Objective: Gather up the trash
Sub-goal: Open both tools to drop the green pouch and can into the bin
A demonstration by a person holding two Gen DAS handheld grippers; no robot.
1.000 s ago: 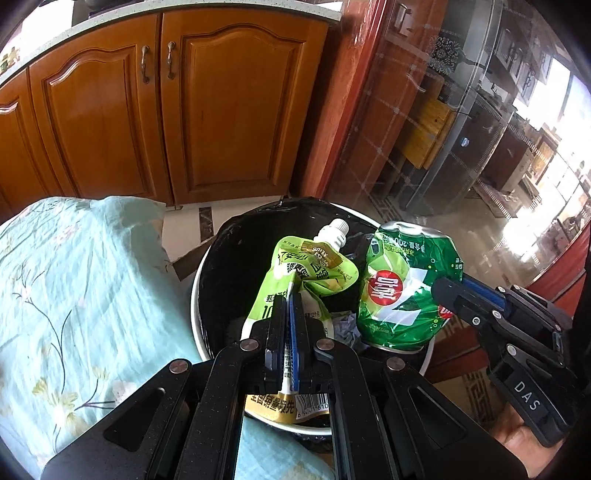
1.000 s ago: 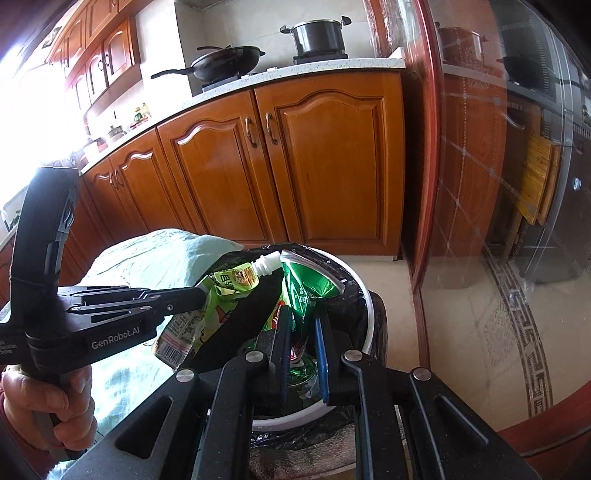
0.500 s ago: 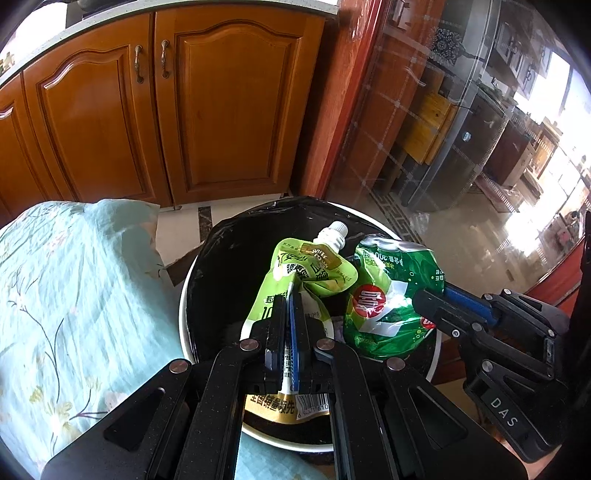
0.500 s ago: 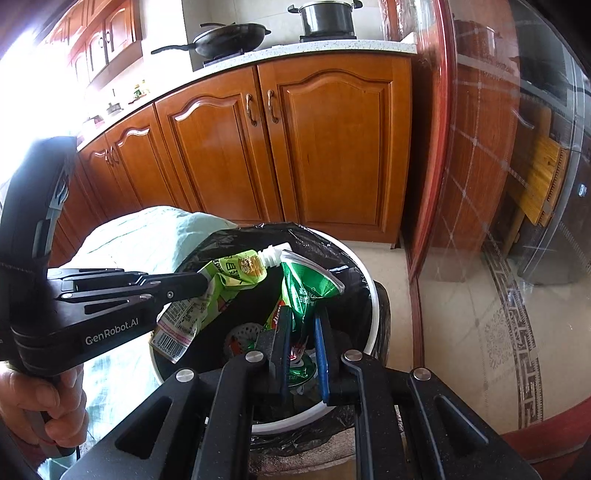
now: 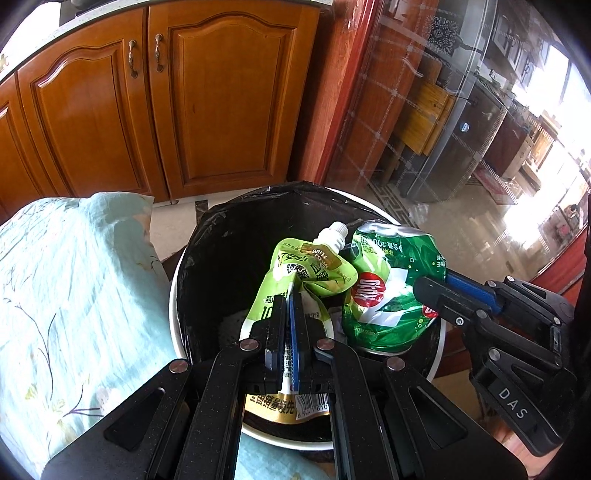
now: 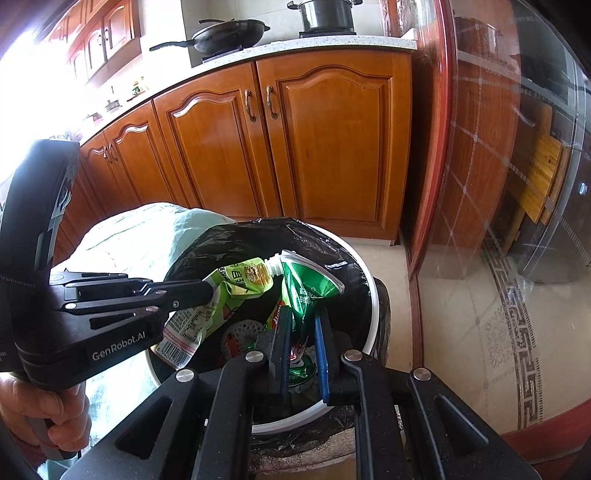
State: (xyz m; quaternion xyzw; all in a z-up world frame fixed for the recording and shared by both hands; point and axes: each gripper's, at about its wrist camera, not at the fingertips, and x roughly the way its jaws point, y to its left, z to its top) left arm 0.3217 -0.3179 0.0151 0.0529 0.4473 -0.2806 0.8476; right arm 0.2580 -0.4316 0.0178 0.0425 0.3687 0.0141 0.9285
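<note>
My left gripper [image 5: 290, 301] is shut on a light-green spouted drink pouch [image 5: 314, 273] and holds it over the open trash bin [image 5: 177, 291], which has a white rim and a black liner. My right gripper [image 6: 301, 317] is shut on a crushed dark-green can-shaped wrapper [image 6: 306, 286], also over the bin [image 6: 365, 266]. In the left wrist view the wrapper [image 5: 388, 291] hangs just right of the pouch, pinched by the right gripper [image 5: 432, 291]. In the right wrist view the left gripper [image 6: 207, 291] holds the pouch [image 6: 236, 280] at the bin's left side. Other trash lies at the bin's bottom.
A pale blue floral cloth [image 5: 74, 295] covers a surface left of the bin. Wooden kitchen cabinets [image 5: 166, 103] stand behind. A red-framed glass door [image 5: 424, 122] is at the right. A wok [image 6: 229, 35] and a pot [image 6: 325, 14] sit on the counter.
Both grippers have moved lower and closer over the bin opening, each still holding its item. The bin looks larger in both views.
</note>
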